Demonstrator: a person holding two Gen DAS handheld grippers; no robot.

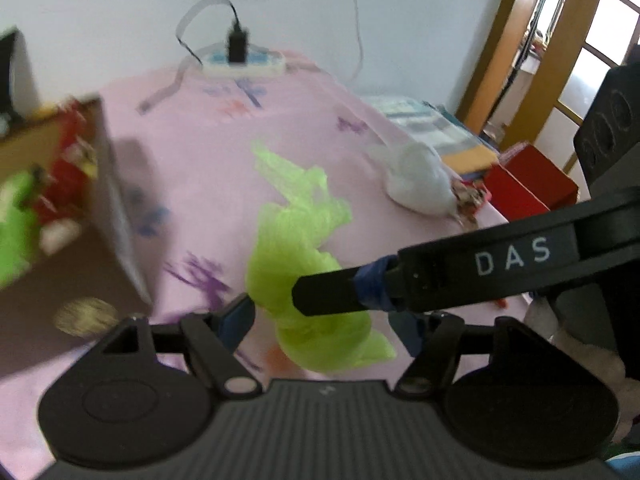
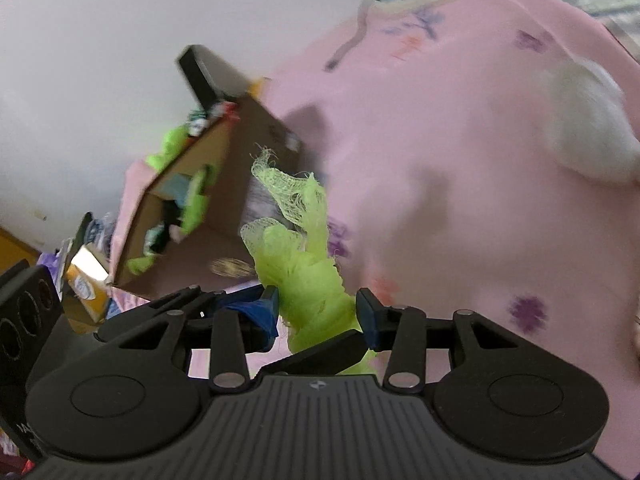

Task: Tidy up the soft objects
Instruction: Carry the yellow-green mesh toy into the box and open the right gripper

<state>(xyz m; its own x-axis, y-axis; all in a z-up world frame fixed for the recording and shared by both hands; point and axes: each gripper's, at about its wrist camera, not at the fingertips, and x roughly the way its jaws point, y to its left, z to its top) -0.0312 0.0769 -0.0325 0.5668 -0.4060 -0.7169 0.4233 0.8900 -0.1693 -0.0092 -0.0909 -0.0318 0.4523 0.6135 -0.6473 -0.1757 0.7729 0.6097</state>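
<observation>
A bright green mesh cloth is bunched up and raised over the pink bedsheet. In the left wrist view it sits between the pads of my left gripper, which touch its sides. One finger of my right gripper presses into the bunch from the right. In the right wrist view the green cloth fills the gap of my right gripper, both pads against it. A left gripper finger lies just under it. Soft items, green and red, fill the open cardboard box on the left.
A white plush lies near the bed's right edge, with a red box and stacked items beyond it. A power strip with a plugged cable rests at the far end by the wall. The cardboard box stands just beyond the cloth.
</observation>
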